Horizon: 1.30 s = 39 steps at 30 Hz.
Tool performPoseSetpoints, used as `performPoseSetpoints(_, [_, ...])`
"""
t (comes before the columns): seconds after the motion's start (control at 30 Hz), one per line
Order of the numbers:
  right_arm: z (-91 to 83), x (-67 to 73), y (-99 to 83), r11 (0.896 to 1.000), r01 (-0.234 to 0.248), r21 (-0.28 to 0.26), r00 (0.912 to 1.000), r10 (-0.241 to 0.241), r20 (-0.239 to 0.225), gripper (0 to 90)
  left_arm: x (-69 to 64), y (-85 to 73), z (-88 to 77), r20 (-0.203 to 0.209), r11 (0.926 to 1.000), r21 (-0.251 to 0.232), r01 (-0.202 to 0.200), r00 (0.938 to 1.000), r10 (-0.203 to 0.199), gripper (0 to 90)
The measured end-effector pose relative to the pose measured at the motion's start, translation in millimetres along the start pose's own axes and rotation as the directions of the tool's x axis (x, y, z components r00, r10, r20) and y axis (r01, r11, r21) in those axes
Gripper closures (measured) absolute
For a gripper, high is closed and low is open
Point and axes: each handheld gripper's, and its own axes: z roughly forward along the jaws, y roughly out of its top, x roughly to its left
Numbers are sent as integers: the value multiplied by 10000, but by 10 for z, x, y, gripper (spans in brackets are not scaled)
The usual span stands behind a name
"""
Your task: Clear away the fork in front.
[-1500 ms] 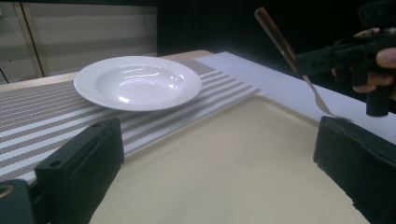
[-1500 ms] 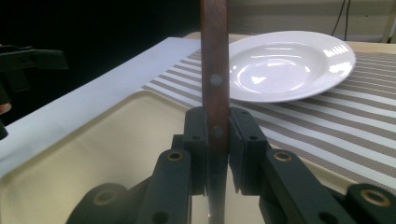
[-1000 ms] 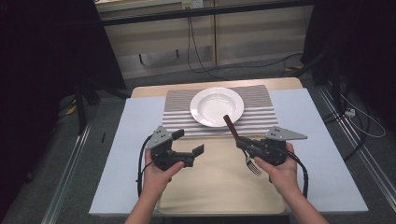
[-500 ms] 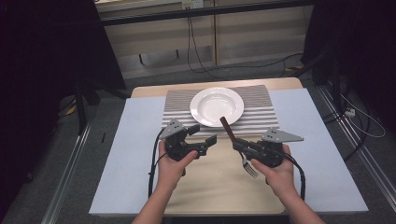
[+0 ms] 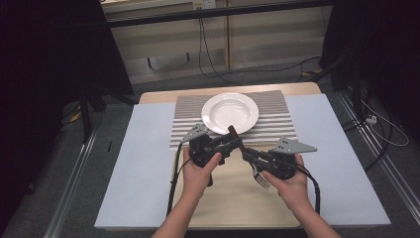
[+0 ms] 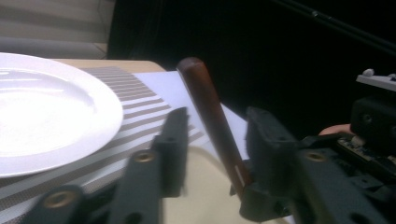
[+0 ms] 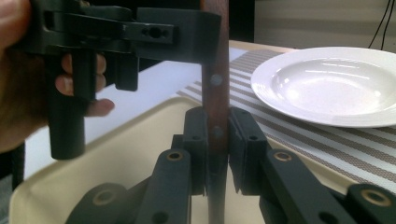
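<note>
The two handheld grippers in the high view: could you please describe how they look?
Both the left gripper and the right gripper are black, boxy tools with two black jaws. Each carries a grey three-cornered plate on top and trails a black cable. The person's forearms are bare, without sleeves.

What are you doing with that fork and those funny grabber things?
A person is passing a fork from one hand-held gripper to the other. The right gripper is clamped on its brown wooden handle, prongs pointing back toward the person. The left gripper has come across, and its jaws have just been closing around the handle's upper part, though one side does not look pressed on yet. A white plate waits on the striped mat behind.
</note>
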Motion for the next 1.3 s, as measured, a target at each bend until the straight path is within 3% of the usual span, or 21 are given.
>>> performPoseSetpoints(0.17, [5, 23, -4, 9996, 199, -178, 9998, -199, 25, 780, -19, 12, 0, 762, 9980, -132, 614, 9953, -602, 776])
performPoseSetpoints(0.2, [23, 42, -13, 9994, 213, -266, 9998, -212, 36, 773, -36, 24, -3, 620, 9995, -69, 302, 9976, -297, 802])
performPoseSetpoints(0.3, [27, 49, -17, 9991, 188, -375, 9997, -192, -119, 757, -25, 55, -35, 834, 9992, 108, 397, 9957, -405, 810])
performPoseSetpoints(0.37, [-3, 58, -16, 9986, 298, -436, 9994, -304, -136, 671, -5, 76, -83, 971, 9985, 129, 536, 9938, -546, 811])
performPoseSetpoints(0.53, [-70, 14, -33, 9983, 499, -299, 9987, -502, -98, 603, 69, 132, -244, 879, 9988, 338, 367, 9953, -395, 811])
performPoseSetpoints(0.6, [-116, -65, -69, 9979, 597, -235, 9980, -592, 229, 518, 108, 145, -316, 879, 9981, 470, 402, 9951, -442, 811])
performPoseSetpoints(0.77, [-171, -135, -106, 9964, 842, -83, 9951, -837, 527, 444, 178, 158, -468, 675, 9972, 736, 159, 9975, -209, 811])
performPoseSetpoints(1.0, [-276, -233, -163, 9985, 549, 67, 9946, -552, 880, 285, 254, 152, -608, 513, 9935, 1133, 59, 9986, -117, 811])
performPoseSetpoints(1.07, [-333, -258, -189, 9977, 661, 127, 9919, -671, 1078, 238, 272, 150, -641, 479, 9921, 1255, 22, 9988, -83, 811])
performPoseSetpoints(1.3, [-470, -340, -215, 9981, 617, 82, 9884, -622, 1387, 207, 346, 152, -769, 354, 9852, 1712, 16, 9993, -78, 811])
